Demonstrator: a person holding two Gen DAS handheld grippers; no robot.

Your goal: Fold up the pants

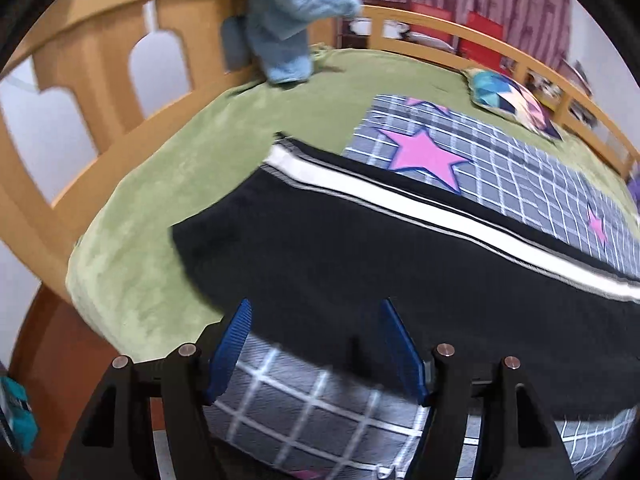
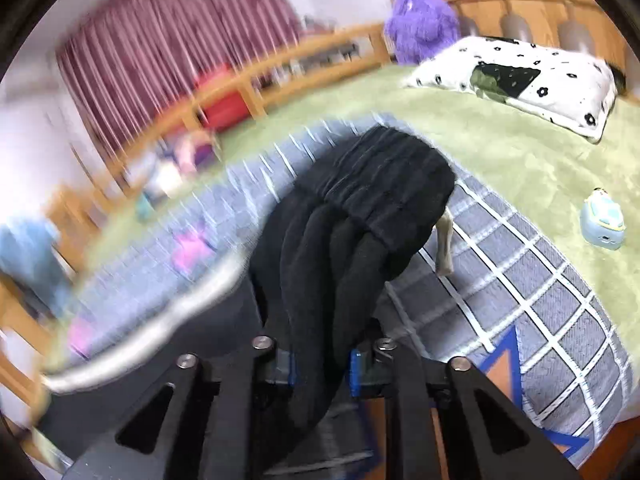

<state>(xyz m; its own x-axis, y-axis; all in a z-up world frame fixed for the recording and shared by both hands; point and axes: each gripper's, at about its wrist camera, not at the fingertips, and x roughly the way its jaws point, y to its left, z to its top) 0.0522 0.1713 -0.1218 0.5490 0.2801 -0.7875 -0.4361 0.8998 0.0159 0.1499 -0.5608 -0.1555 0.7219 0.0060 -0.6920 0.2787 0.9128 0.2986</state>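
Your right hand-held gripper (image 2: 320, 364) is pinching the black stretchy waistband (image 2: 384, 184) of the white-striped black pants (image 1: 360, 248); they are stretching leftward past your wide-open, empty left hand-held gripper (image 1: 316, 344).

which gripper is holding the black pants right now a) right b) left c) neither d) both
a) the right gripper is clamped on the bunched waistband end of the black pants, while the left gripper hovers with its blue fingers spread apart and nothing between them.

A big wooden bed (image 1: 100, 92) with a green cover (image 1: 192, 160); red curtains (image 2: 180, 40) hang far behind.
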